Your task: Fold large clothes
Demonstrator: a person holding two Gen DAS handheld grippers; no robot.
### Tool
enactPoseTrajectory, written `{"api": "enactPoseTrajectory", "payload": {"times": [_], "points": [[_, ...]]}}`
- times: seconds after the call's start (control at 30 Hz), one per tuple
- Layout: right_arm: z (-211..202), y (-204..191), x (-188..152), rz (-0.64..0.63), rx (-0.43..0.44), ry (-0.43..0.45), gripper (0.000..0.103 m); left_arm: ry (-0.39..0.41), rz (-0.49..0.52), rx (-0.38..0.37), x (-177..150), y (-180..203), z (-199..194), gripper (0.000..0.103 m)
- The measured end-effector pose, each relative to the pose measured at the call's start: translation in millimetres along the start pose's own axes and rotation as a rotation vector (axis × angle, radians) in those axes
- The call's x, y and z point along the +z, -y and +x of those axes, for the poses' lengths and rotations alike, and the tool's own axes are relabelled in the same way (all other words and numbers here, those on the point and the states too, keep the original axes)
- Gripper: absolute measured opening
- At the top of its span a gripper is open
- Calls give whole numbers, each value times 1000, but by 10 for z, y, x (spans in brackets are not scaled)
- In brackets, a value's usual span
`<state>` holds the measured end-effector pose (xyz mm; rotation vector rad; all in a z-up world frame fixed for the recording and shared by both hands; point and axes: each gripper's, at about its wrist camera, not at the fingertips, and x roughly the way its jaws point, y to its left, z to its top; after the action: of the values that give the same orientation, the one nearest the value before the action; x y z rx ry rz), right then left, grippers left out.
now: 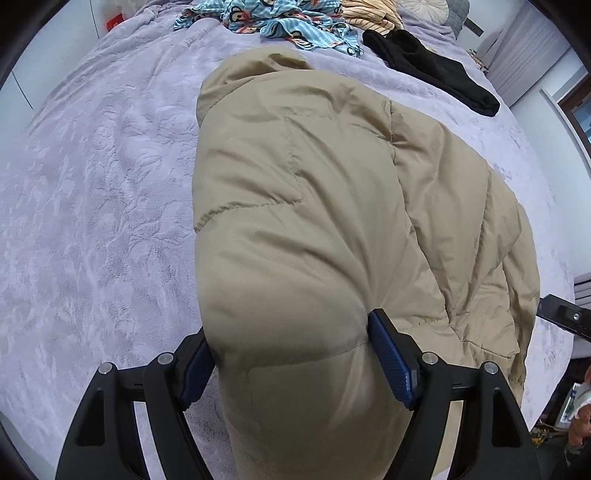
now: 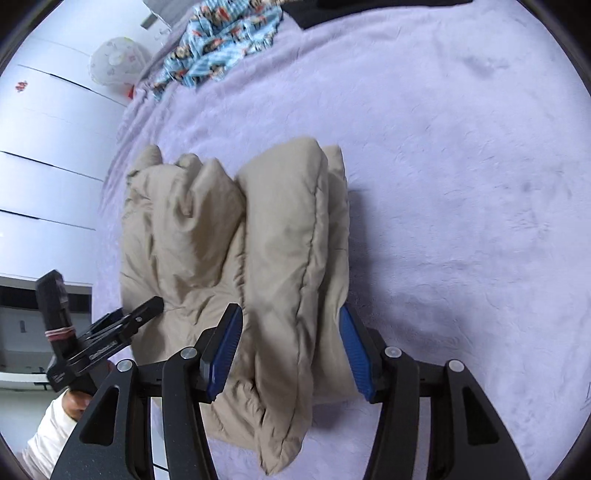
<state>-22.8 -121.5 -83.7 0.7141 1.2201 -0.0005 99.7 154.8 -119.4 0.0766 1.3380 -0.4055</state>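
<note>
A large beige puffer jacket lies partly folded on the lavender bed cover. My left gripper has its blue pads on both sides of a thick fold at the jacket's near end, squeezing it. In the right wrist view the jacket is a bulky bundle. My right gripper has its blue pads pressed on either side of the jacket's thick right-hand fold. The left gripper shows at the jacket's left edge there, and part of the right gripper shows in the left wrist view.
A blue patterned garment, a striped tan garment and a black garment lie at the bed's far end. White cabinet doors stand to the left. The blue garment also shows in the right wrist view.
</note>
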Motion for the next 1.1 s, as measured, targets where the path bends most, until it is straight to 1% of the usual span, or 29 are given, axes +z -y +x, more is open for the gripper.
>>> {"api": "enactPoseTrajectory", "payload": {"times": [0.03,0.1,0.13,0.17,0.2,0.27,0.3,0.33,0.4,0.47,0.53,0.6,0.67,0.73,0.77,0.8,0.83,0.87,0.93,0.97,1.03,1.1], "points": [[-140,41,-51,-9,11,10,40,2,-2,5,0,3,-20,79],[-221,-47,-185,-34,32,26,39,2,-2,18,-14,-1,-40,79],[-202,-168,-153,-41,41,25,38,-2,-1,28,-22,6,-52,79],[-197,-205,-214,-52,48,16,38,-2,1,35,-32,2,-65,79],[-169,-249,-204,-64,51,2,38,3,3,39,-43,8,-88,79],[36,-427,-262,-95,24,-25,38,17,8,46,-72,1,-121,79],[38,-393,-323,-106,11,-32,38,25,8,47,-73,-6,-140,79],[121,-384,-291,-112,6,-36,38,40,6,48,-57,-16,-174,79],[108,-407,-222,-116,-2,-15,38,85,-3,37,19,-49,-259,79],[72,-415,-100,-109,-30,22,38,130,-19,30,167,-83,-333,79],[42,-355,42,-83,-48,54,38,149,-23,43,361,-81,-317,79],[64,-302,181,-53,-52,73,38,153,-3,59,541,-35,-220,79],[84,-328,315,-44,-29,98,38,140,32,85,693,70,-70,79],[58,-458,398,-82,7,135,38,130,65,120,789,200,62,79],[106,-540,449,-110,1,144,38,126,87,141,811,268,125,80],[166,-600,487,-139,-27,142,38,124,107,161,811,331,178,82],[270,-641,520,-167,-86,131,38,125,127,181,803,391,231,82],[415,-624,550,-173,-144,99,38,127,142,194,788,439,273,83],[673,-449,586,-118,-188,31,38,130,165,217,762,507,341,83],[749,-354,590,-96,-192,14,38,129,175,221,757,525,368,84],[850,-198,594,-64,-165,0,38,124,189,221,753,549,406,85],[930,-114,609,-62,-148,-10,36,124,194,220,760,565,422,87]]}}
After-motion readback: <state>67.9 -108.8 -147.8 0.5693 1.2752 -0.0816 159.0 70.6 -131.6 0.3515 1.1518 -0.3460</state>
